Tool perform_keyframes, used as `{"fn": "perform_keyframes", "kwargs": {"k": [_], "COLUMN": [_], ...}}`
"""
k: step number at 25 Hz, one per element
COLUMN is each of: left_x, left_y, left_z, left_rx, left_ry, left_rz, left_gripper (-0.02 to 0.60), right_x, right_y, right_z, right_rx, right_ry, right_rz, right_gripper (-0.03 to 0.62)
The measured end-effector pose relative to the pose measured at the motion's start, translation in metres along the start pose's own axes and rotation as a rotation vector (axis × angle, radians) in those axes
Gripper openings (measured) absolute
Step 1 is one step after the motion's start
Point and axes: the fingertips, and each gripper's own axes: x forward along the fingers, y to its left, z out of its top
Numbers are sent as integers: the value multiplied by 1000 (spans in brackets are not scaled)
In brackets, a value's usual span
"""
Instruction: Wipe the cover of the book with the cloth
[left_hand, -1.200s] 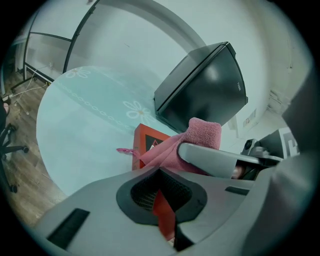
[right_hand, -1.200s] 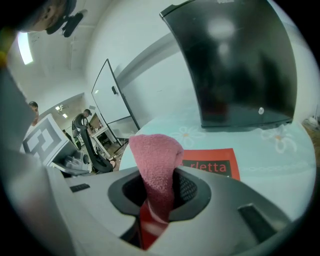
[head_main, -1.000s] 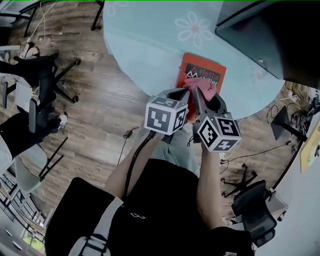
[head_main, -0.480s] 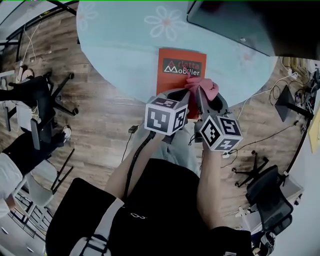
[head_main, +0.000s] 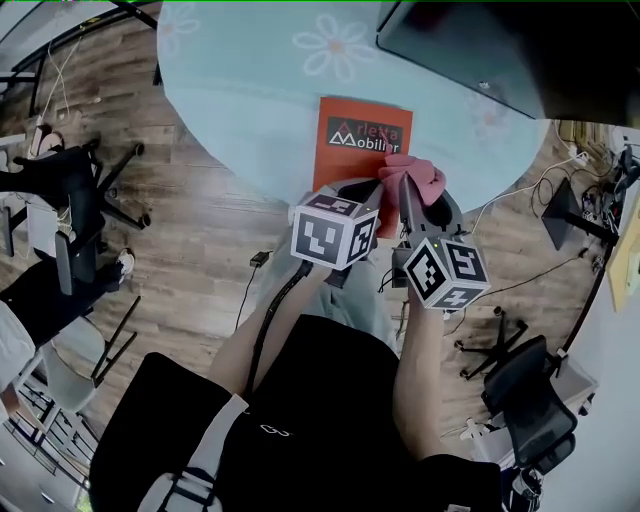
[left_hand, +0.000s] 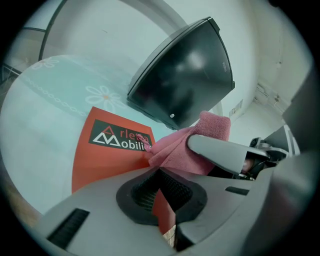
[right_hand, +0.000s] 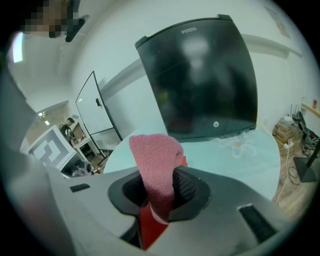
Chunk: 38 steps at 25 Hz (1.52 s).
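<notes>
A wooden floor (head_main: 200, 230) fills the left and near side of the head view, with a black office chair (head_main: 80, 190) at the far left. A round table (head_main: 250, 100) under a pale blue-green cover printed with flowers takes up the far middle. A big black monitor (head_main: 480, 50) stands on its far right part.

An orange-red book (head_main: 345, 165) lies flat at the near edge of the table, in front of the monitor. Its cover faces up, with a dark band of lettering across the far end.

The left gripper (left_hand: 162, 192) is at the book's near edge. Its jaws are pressed nearly together, with a thin strip of the red book between the pads. The right gripper (right_hand: 157, 192) is just to its right, and its jaws pinch a pink cloth (right_hand: 155, 160).

The cloth stands up out of the jaws in a folded hump. In the left gripper view its loose end reaches over the near right part of the cover by the lettering. Whether it touches the cover cannot be told.
</notes>
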Motion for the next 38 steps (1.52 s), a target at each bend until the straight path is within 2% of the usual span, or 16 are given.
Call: {"fn": "perform_keyframes", "kwargs": {"k": [9, 15, 19, 28, 33, 38], "left_x": [-52, -92, -90, -81, -73, -61], "left_y": [48, 97, 101, 95, 86, 68], "left_z": [15, -3, -18, -36, -28, -29], "left_rx": [-53, -187, -242, -255, -218, -181], "left_ry": [-109, -148, -142, -106, -125, -109], "left_rz": [89, 173, 157, 142, 142, 117], "left_gripper": [12, 12, 12, 12, 12, 12], "right_x": [30, 48, 47, 42, 35, 24], "right_y": [71, 136, 153, 140, 123, 96], "right_z": [13, -13, -34, -51, -50, -49], "right_rx": [-64, -97, -115, -97, -73, -31], "right_ry": [-20, 48, 101, 134, 113, 90], "right_rz": [156, 281, 308, 290, 257, 200], "right_gripper": [91, 91, 91, 91, 91, 91]}}
